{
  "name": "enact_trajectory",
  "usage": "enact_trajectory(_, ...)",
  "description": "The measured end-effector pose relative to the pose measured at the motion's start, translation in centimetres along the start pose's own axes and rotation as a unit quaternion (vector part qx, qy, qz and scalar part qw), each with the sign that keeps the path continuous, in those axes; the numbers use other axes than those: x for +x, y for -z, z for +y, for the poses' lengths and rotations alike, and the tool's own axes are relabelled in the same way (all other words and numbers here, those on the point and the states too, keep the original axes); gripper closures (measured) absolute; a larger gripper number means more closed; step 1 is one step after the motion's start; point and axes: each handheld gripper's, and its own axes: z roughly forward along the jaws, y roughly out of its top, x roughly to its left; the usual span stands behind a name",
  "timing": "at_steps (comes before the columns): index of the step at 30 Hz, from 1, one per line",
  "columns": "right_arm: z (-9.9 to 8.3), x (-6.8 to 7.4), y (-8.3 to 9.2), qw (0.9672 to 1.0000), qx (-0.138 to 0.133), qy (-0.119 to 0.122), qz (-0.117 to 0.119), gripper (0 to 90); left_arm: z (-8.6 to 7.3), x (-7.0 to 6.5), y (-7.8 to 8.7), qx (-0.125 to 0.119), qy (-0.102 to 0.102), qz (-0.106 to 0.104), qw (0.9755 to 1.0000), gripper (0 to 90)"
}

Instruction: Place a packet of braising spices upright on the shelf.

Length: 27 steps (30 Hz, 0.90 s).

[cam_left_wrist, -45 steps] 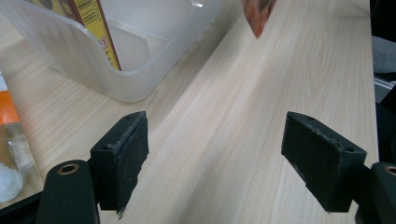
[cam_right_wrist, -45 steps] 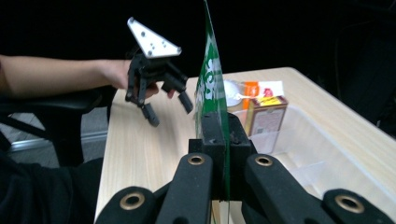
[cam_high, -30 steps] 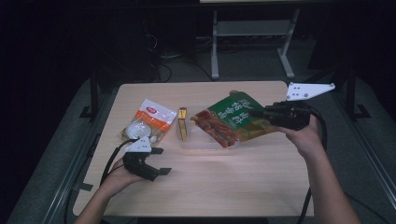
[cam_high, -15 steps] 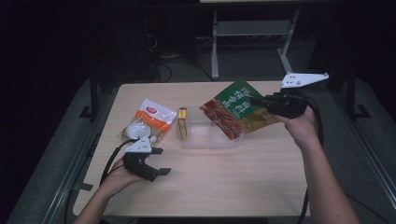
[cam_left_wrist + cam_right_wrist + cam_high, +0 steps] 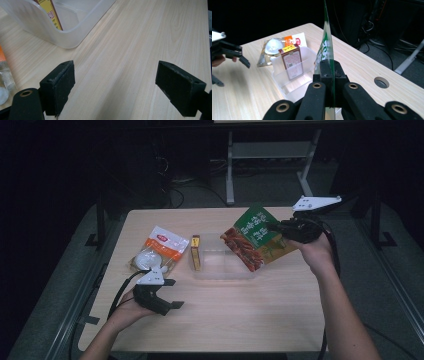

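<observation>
Two grippers, one clear bin, one small box and two snack packets on the table (image 5: 260, 320). The right gripper (image 5: 276, 227), right of centre in the high view, has its jaws clamped tight on the edge of the green and red packet (image 5: 255, 242); in the right gripper view that packet (image 5: 327, 47) stands edge-on, rising straight up from between the pads. It hangs clear of the table, tilted, its lower corner over the right end of the clear plastic bin (image 5: 222, 270) at frame centre.

Inside the bin, one thing: the yellow and brown box (image 5: 196, 252), upright against its left end, also seen in the right gripper view (image 5: 292, 61) and poking up at the top left of the left gripper view (image 5: 52, 13).

The orange and white packet (image 5: 159, 251) lies flat, left of the bin, outside it.

The left gripper (image 5: 172, 307), lower left, rests on the wood with jaws spread wide and nothing between them.

Against a second ago: the green packet lay low on the table by the bin's right end; it is now lifted and steeper. The left gripper has kept its place.
</observation>
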Motion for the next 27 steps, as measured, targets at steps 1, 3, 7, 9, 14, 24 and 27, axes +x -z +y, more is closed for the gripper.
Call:
enact_trajectory(1, 0.0, 0.0, -0.2, 1.0000, 0.002, -0.001, -0.006, 90.0, 0.0, 0.0, 0.0, 0.002, -0.003, 0.000, 1.0000, 15.4)
enact_trajectory(3, 0.1, 0.0, -0.4, 0.9999, 0.006, -0.004, -0.010, 90.0, 0.0, 0.0, -0.1, 0.003, -0.006, -0.001, 1.0000, 15.4)
enact_trajectory(7, 0.3, 0.0, -1.1, 0.9996, 0.015, -0.003, -0.024, 90.0, -0.1, -0.1, -0.3, 0.010, -0.011, -0.002, 0.9999, 15.4)
enact_trajectory(9, 0.3, -0.1, -1.4, 0.9993, 0.020, -0.005, -0.031, 90.0, -0.1, -0.1, -0.3, 0.012, -0.014, -0.001, 0.9998, 15.1)
enact_trajectory(14, 0.2, -0.2, -2.3, 0.9985, 0.031, -0.010, -0.044, 90.0, 0.0, -0.3, -0.5, 0.015, -0.018, -0.001, 0.9997, 14.8)
enact_trajectory(24, 0.3, -0.3, -3.6, 0.9979, 0.042, -0.016, -0.047, 90.0, -0.1, -0.5, -0.7, 0.019, -0.018, -0.002, 0.9996, 14.5)
enact_trajectory(27, 0.4, -0.4, -3.7, 0.9975, 0.046, -0.017, -0.050, 90.0, -0.1, -0.5, -0.8, 0.023, -0.019, -0.002, 0.9996, 14.1)
